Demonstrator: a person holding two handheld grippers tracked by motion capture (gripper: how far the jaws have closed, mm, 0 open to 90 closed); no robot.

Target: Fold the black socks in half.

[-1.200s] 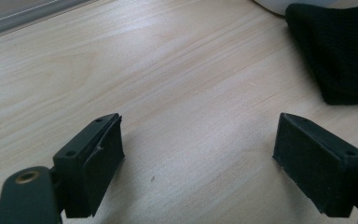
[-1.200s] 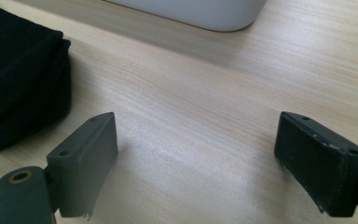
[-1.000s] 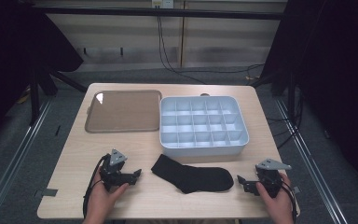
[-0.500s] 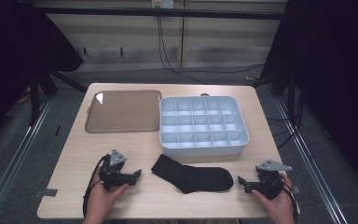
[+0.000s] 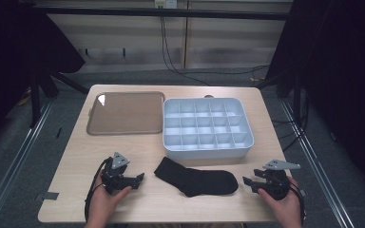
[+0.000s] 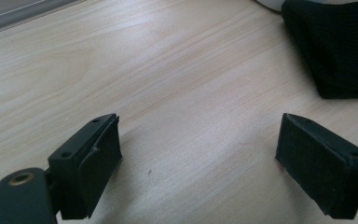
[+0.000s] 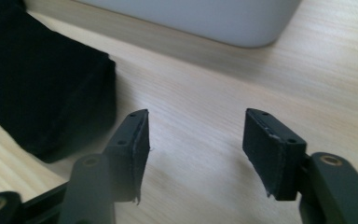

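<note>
1 soft black knit sock (image 5: 197,180), lying flat

surface: pale wooden rectangular tabletop (image 5: 76,156)
far left: flat brown rectangular tray (image 5: 126,112)
far right: white plastic box of small compartments (image 5: 206,127), just beside the tray
near middle: black fabric sock (image 5: 197,176), lying flat, near the box's front wall

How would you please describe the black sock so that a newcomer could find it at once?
Start at the light wooden table and its white compartmented plastic bin. Just in front of the bin, near the table's front edge, lies the black fabric sock, the only soft, dark, flat item there.
</note>
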